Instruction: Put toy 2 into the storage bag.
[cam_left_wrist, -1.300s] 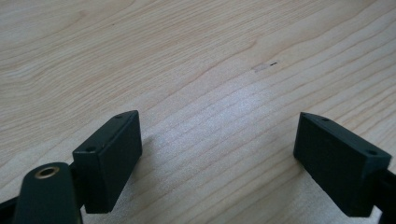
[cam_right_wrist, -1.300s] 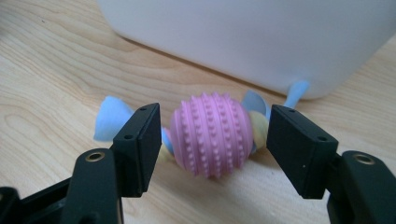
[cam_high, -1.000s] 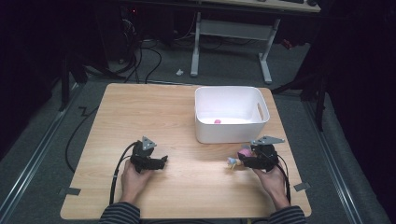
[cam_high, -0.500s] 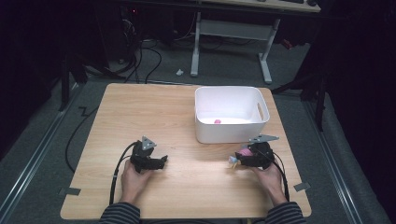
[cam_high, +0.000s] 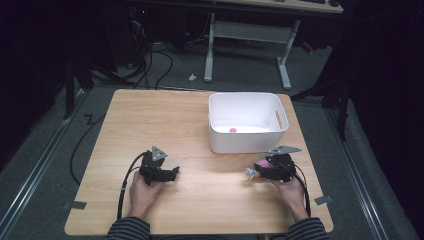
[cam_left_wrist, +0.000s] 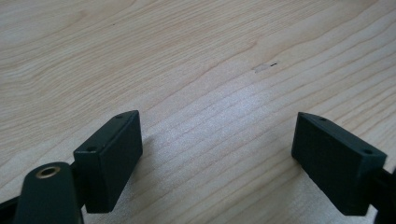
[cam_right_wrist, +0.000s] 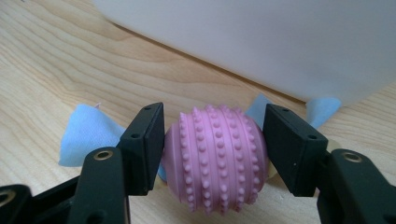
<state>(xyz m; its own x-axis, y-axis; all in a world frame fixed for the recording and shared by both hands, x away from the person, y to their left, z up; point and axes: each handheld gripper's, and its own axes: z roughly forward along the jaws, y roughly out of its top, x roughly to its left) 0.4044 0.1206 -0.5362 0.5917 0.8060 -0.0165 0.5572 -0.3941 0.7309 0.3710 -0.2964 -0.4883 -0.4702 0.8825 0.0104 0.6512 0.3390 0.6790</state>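
Right gripper (cam_right_wrist: 215, 140): black flat pads clamped on both sides of a pink ball (cam_right_wrist: 215, 158), rubbery, egg-round, ringed with rows of small studs; the jaws have just been closing onto it. Ball sits low over the table (cam_high: 200, 125), near its right front part, just in front of the white bin (cam_high: 247, 145). Pale blue cloth (cam_right_wrist: 86, 135), soft, pointed corners, lies under and behind the ball.

Bin: smooth plastic, rounded corners, slot handle, a small pink thing (cam_high: 232, 130) inside.

Left gripper (cam_left_wrist: 217, 154): jaws spread wide, nothing between, just above bare wood grain.

Table left half and centre lie bare, front edge near both hands
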